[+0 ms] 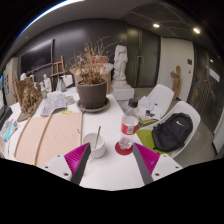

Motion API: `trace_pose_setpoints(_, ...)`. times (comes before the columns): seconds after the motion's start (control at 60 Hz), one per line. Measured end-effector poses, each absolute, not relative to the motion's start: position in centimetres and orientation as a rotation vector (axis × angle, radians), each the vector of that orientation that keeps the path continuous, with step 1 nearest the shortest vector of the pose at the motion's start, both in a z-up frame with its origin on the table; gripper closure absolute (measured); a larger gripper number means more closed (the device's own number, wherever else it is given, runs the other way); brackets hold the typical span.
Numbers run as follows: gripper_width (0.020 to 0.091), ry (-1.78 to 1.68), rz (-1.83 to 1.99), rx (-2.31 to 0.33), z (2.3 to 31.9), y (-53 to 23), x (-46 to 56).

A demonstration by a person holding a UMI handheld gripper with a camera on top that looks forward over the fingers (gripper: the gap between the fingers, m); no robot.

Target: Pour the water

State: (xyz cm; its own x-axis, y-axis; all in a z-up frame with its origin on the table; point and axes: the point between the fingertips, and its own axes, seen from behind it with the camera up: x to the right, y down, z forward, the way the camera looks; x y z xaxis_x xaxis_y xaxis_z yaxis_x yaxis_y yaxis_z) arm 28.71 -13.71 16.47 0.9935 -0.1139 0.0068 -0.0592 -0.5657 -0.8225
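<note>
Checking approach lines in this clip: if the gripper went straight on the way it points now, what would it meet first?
Probably the white cup, just ahead of the open gripper and nearest its line. The red-labelled bottle stands a little right and farther on. Depth is hard to judge.

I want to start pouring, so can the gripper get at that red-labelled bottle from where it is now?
Probably yes. The bottle stands upright just ahead of the open gripper, and nothing lies in between. The white cup stands beside it, apart.

On the table [60,135], a cup [97,146] sits left of a bottle [128,128]; a potted plant [91,83] stands behind them, chairs [172,128] to the right.
</note>
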Motion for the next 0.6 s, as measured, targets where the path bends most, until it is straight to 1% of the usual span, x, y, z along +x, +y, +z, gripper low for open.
trace_pose_setpoints(0.183, 0.0245, 0.066, -0.091, -2.155, 20.6, -18.2, 22.9)
trace_pose_setpoints(0.283, 0.0247, 0.054, -0.093, -2.142, 22.0, -19.8, 20.5)
trace_pose_setpoints(0.4, 0.0246, 0.019, -0.121, -2.129, 23.2, -21.1, 18.6)
trace_pose_setpoints(0.6, 0.0247, -0.030, -0.157, -2.128, 23.6, -23.1, 15.9)
